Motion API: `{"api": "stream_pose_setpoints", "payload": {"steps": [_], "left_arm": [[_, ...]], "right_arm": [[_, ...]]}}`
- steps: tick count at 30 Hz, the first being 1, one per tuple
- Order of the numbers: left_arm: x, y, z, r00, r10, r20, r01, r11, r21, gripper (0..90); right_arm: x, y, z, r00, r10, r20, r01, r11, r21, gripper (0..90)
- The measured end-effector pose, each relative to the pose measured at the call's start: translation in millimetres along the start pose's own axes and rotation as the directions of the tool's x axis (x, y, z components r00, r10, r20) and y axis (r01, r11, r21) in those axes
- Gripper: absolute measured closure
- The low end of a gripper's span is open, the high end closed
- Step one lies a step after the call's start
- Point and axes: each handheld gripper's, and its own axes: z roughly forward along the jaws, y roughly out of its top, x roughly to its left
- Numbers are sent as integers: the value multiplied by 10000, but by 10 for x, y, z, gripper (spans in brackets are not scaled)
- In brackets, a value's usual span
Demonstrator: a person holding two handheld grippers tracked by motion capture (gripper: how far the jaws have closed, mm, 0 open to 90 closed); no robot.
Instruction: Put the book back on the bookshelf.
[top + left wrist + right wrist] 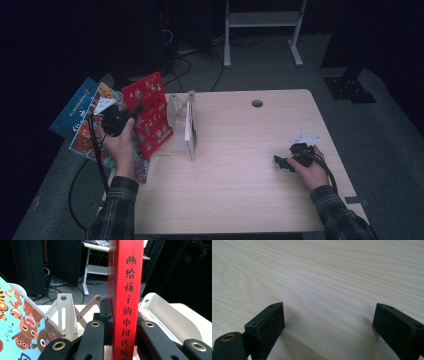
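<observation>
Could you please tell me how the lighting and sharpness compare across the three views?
High view: dim, bluish, dark surroundings, soft detail. Left gripper view: brighter, red book spine lettering crisp, background dark. Right gripper view: evenly lit table, near fingers slightly soft, faint shadows beneath them.

1. The spine of the red book point(126, 302) carries dark Chinese characters running top to bottom in the left gripper view: 画给孩子的中国传统, with the line cut off at the bottom edge.
2. The turquoise picture book point(17, 322) beside it shows a few small dark characters near its lower left, too small to read.
3. The covers in the high view are too blurred to read.
</observation>
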Motion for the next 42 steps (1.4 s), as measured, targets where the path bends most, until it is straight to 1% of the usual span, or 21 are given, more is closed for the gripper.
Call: {"api": "stream_pose_setpoints", "payload": {"steps": [4,7,11,15,18,19,22,24,27,28,31,33,38,42], "left_arm": [[17,-24,16,10000,-51,12,51,10000,26,793],[12,-71,14,10000,83,-22,-83,9999,99,792],[13,-94,-7,9999,127,-79,-126,9998,123,792],[-8,-131,-24,9997,170,-201,-165,9996,250,791],[-41,-168,-3,9978,518,-412,-493,9970,597,785],[-44,-183,10,9974,566,-444,-534,9961,699,783],[-36,-216,33,9979,494,-427,-458,9956,812,788],[-28,-225,26,9984,358,-435,-320,9958,859,788],[-5,-241,5,9981,164,-600,-101,9945,1045,784],[4,-250,-4,9982,100,-598,-34,9941,1085,782],[10,-270,-29,9974,-77,-713,152,9944,1051,781],[-2,-265,-36,9961,-1,-881,100,9936,1123,774],[-14,-265,-48,9934,191,-1127,-39,9910,1338,738],[-16,-262,-70,9943,188,-1047,-42,9904,1378,662]], "right_arm": [[0,0,0,10000,-3,1,3,10000,0,95],[1,0,0,10000,8,0,-8,10000,6,95],[0,0,0,10000,-2,1,2,10000,3,95],[0,0,0,10000,-6,-3,6,10000,3,94],[0,2,1,10000,-2,-6,2,10000,11,95],[0,1,1,10000,-3,-5,3,10000,9,95],[0,2,1,10000,-4,-5,4,10000,9,95],[0,2,1,10000,-2,-4,2,10000,9,95],[0,1,1,10000,-3,-6,3,10000,8,95],[-1,1,1,10000,-5,-6,5,10000,7,95],[-1,0,1,10000,-12,-8,12,10000,3,95],[-1,1,0,10000,-15,-10,15,10000,3,95],[-1,0,1,10000,-16,-11,16,10000,2,95],[-1,0,1,10000,-16,-12,16,10000,2,95]]}}
